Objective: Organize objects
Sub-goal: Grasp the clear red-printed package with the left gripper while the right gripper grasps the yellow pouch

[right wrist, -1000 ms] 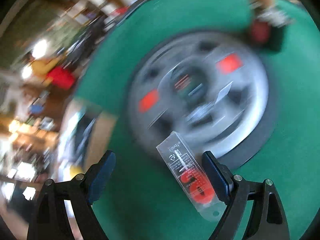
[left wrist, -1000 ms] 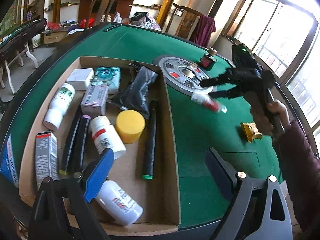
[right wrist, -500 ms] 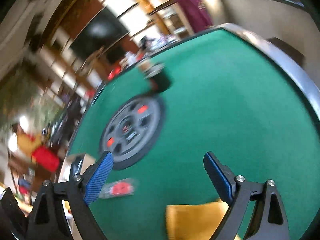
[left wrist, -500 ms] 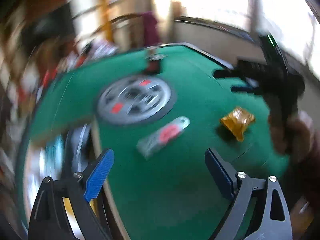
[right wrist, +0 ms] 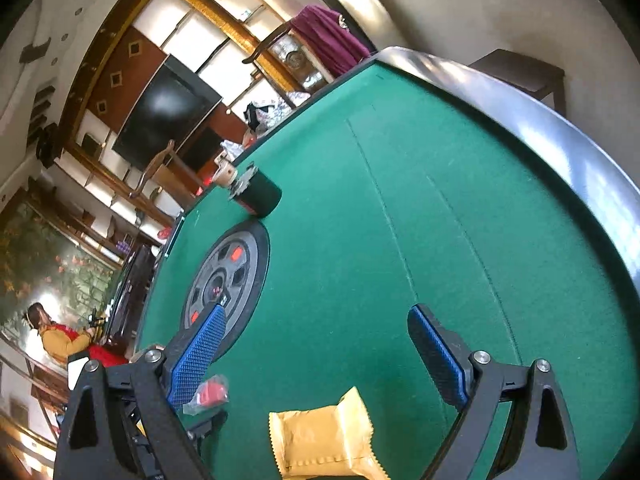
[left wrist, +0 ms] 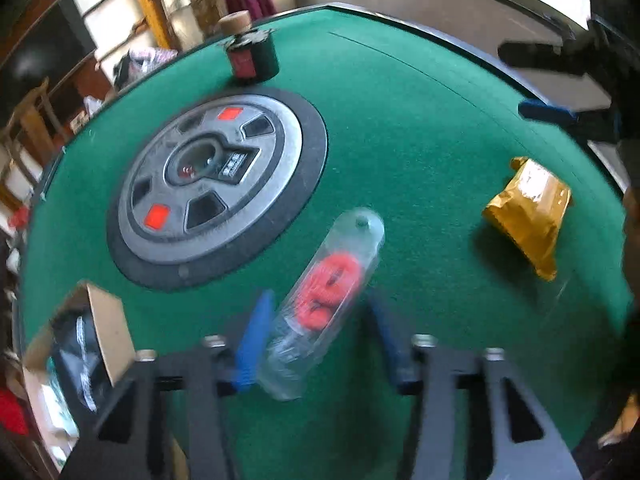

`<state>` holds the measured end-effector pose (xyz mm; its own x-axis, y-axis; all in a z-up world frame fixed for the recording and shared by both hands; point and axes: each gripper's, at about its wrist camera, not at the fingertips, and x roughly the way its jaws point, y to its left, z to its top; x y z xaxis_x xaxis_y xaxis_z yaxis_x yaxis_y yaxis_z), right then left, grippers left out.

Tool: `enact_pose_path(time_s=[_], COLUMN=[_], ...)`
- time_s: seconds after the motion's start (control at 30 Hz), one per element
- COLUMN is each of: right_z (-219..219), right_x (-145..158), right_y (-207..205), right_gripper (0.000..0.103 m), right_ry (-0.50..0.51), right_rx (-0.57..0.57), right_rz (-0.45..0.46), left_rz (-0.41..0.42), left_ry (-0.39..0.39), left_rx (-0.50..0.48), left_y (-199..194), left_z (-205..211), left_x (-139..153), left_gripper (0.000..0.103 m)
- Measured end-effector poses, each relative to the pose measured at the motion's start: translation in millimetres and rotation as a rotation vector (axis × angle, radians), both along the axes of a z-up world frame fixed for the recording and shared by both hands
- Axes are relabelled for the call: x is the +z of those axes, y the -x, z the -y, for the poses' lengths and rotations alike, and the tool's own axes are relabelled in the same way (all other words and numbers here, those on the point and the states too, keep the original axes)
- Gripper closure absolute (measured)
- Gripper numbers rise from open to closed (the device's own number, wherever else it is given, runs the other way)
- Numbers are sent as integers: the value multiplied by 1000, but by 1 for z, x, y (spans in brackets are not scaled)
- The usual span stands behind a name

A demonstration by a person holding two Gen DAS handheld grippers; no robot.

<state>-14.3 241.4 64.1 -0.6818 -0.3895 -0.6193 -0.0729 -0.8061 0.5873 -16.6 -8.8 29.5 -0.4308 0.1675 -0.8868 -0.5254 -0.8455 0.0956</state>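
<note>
My left gripper (left wrist: 316, 336) has its fingers (left wrist: 254, 340) part open on either side of the clear plastic tube (left wrist: 324, 300), the one with red pieces inside, which lies flat on the green tabletop (left wrist: 420, 152). The tube's near end sits between my blue pads; the left pad looks close against its wall, while the right pad stands a little off it. The view is smeared there, so I cannot say whether there is any contact. I judge I have no hold on it yet.

My right gripper (right wrist: 320, 356) is wide open and holds nothing. It hovers over the yellow packet (right wrist: 324, 444), which lies on the felt just below and between those fingers.

The step in hand, as I read it, is picking up loose things to put in the cardboard box (left wrist: 108, 332), whose corner shows just off my left finger, with items already inside. The round centre plate (left wrist: 216, 184) lies ahead of the tube, and a small dark jar with a cork (left wrist: 252, 56) stands beyond it, well away from both grippers.

Next I should settle the left fingers evenly around the tube's middle and close gently, since a smooth round tube may roll or squirt out. Then lift and swing left to the box. The right fingers need to drop lower to straddle the packet before closing.
</note>
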Motion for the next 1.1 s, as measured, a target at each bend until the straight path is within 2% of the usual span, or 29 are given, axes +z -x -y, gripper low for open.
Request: enact_pose_path(time_s=[0.07,0.2,0.3,0.37,0.4,0.43,0.5,0.53,0.73,0.83,0.97,1.1], right_z=[4,6,7,8,8,7,7,7,8,10,16,27], right_x=[-2,-4,-7,-8,-9,-9,-11,-12,-22,-23,-18,-14], right_y=[1,-3,-3,-3,-3,-3,-2,-2,3,2,-6,-36], right_gripper=[8,8,8,8,8,8,8,8,8,8,8,8], right_ry=[-6,-27,-33,-42,-49,-54,-65,-70,-27,-31,-103,-188], right_rx=[15,22,25,27,26,25,23,22,55,65,63,88], right_rz=[7,11,19,26,28,29,35,40,74,76,73,99], left_rz=[24,105,55,40,31,21,10,8,-23,-78,-155,-189], left_ry=[-23,-104,-77,-90,-96,-97,-108,-110,-185,-251,-293,-326], left_rx=[11,45,53,70,79,84,101,114,169,185,187,208], left_y=[-7,-20,-24,-19,-18,-18,-21,-23,-50,-76,-108,-127], left_z=[1,2,-6,-9,-10,-11,-12,-10,9,24,42,66], left_x=[2,-1,-1,-3,-3,-4,-4,-3,11,33,61,73], left_gripper=[72,73,70,61,61,61,75,76,76,76,76,76])
